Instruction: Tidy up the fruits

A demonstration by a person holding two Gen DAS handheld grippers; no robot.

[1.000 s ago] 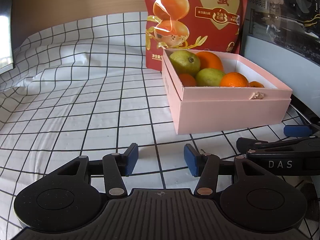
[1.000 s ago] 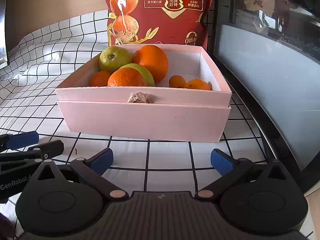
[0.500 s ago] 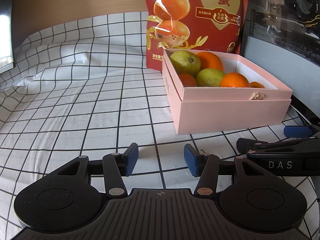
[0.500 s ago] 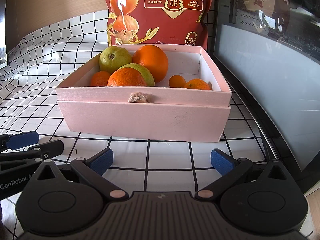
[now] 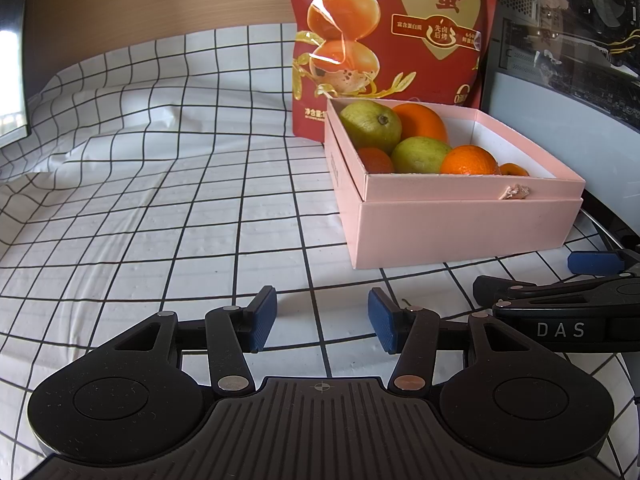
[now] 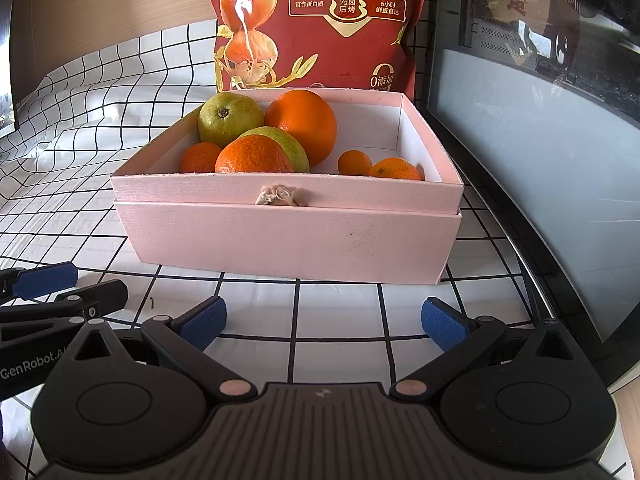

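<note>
Right wrist view: left tongs (image 6: 60, 288) read "GenRobot.AI".

Both cameras sit low over the checked cloth (image 5: 168, 208), looking forward along their own fingers. The left wrist view faces the pink box (image 5: 460, 228) from its left front corner — the right wrist view (image 6: 288, 236) squarely, nearer. Each catches the other gripper at its edge.

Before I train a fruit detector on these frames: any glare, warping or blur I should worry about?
Left wrist view: the fisheye bends the checked cloth lines; fruit in the pink box is sharp. Right wrist view: a glare streak on the red snack bag and reflections in the dark glass panel; the big orange is evenly lit.
</note>
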